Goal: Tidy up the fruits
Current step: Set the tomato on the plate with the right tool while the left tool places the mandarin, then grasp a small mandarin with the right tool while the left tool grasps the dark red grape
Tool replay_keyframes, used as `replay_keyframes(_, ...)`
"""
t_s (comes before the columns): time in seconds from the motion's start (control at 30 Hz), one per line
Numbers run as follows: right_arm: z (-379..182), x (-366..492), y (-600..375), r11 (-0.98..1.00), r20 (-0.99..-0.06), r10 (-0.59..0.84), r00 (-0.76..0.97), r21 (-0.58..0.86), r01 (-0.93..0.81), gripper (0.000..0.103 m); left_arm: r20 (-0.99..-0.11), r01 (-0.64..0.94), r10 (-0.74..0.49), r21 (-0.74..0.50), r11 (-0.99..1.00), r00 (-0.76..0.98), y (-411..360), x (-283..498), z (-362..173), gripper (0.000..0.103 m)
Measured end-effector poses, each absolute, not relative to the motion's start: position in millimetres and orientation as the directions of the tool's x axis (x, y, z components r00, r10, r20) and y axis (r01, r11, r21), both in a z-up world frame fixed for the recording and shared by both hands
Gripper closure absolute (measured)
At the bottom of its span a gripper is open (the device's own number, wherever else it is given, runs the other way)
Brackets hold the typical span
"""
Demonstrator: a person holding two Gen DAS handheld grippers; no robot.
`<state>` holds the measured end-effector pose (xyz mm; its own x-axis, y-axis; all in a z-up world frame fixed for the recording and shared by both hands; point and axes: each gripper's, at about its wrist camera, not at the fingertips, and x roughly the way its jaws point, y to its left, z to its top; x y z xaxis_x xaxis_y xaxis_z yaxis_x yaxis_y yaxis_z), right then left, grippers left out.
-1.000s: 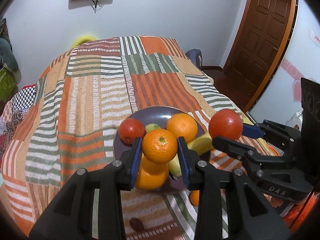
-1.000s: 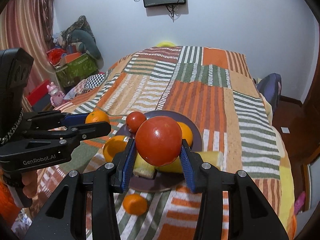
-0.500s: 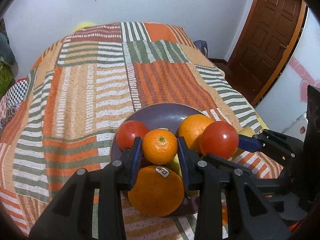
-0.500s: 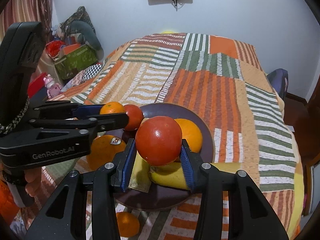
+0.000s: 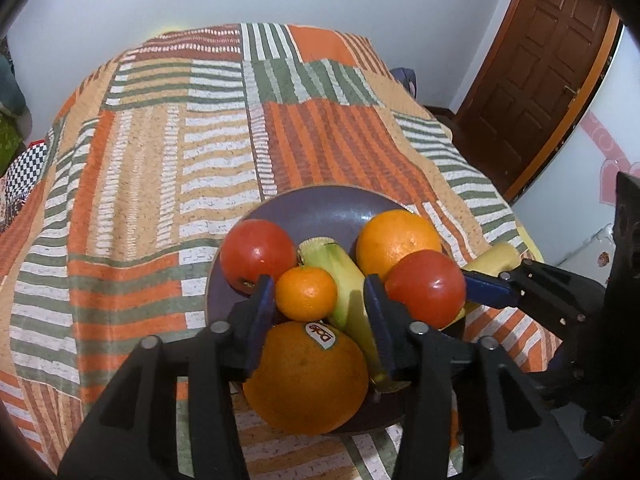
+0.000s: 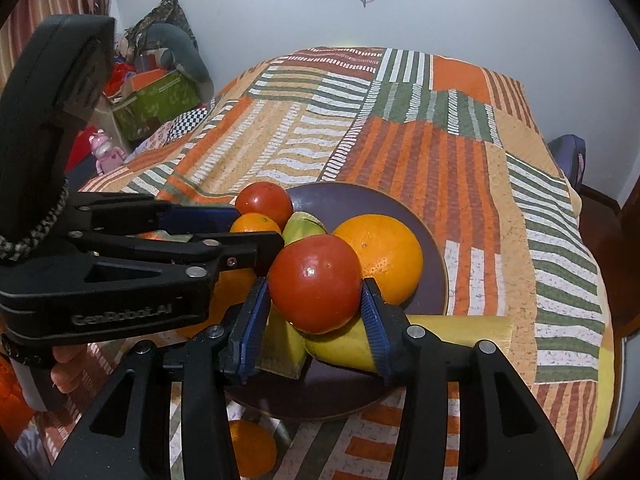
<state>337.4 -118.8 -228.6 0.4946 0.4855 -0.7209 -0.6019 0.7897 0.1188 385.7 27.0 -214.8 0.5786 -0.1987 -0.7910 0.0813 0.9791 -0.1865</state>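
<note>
**Small orange let go onto the plate; tomato not yet set down**

Half a second back, pinched between the pads of the left tool (image 5: 320, 304); now sitting loose among the other fruit, with a clear gap on its right side and the left pad only just beside it. So: small orange (image 5: 306, 293) delivered onto the purple plate (image 5: 320, 210), left tool spread open and holding nothing. Probably one piece closer to a tidy plate.

Right tool (image 6: 316, 312) closed firmly on a tomato (image 6: 315, 284), held above the bananas (image 6: 404, 342) and lower over the plate than a second ago. Likely next to be put down, though little bare room shows near the front.

From the left camera: big stickered orange (image 5: 306, 376) at the near rim, second tomato (image 5: 258, 255) at the left, another orange (image 5: 398, 242) behind.

Only from the right camera: one more orange (image 6: 252, 454) lying on the bed cover (image 6: 420, 152) below the plate's near edge, outside it, apparently waiting to be collected.
</note>
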Motion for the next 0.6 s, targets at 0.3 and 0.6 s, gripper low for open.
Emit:
replay_keyframes(0.3, -216, 325, -129, 0.805, -0.708, 0.472, 0.525, 0.104, -0.584, 0.055, -0.751, 0.059, -0.176, -0.179, 0.982, 0.637, 41, 357, -179, 0.057)
replay_keyframes(0.6, -190, 301, -149, 0.821, -0.676, 0.474, 0.564, 0.108, -0.560, 0.055, -0.744, 0.044, -0.130, -0.135, 0.990, 0.656, 50, 310, -161, 0.057)
